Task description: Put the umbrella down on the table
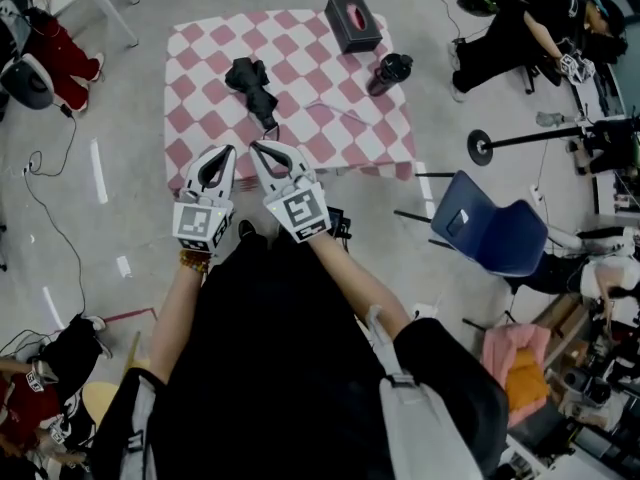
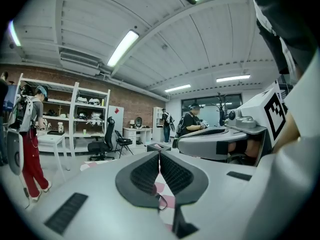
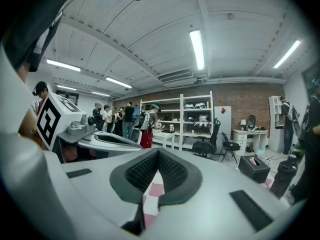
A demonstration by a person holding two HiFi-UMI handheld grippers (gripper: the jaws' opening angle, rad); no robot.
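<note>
A folded black umbrella lies on the table's red-and-white checked cloth, its handle end pointing toward me. Both grippers hover over the table's near edge, side by side. My left gripper is shut with nothing between its pads, and the same shows in the left gripper view. Just right of it, my right gripper is also shut and empty, its tips a short way short of the umbrella's handle; its own view shows only checked cloth below the pads. Neither gripper touches the umbrella.
A black tissue box and a black bottle stand at the table's far right; both also show as the box and bottle. A blue chair stands right of the table. People sit and stand around the room.
</note>
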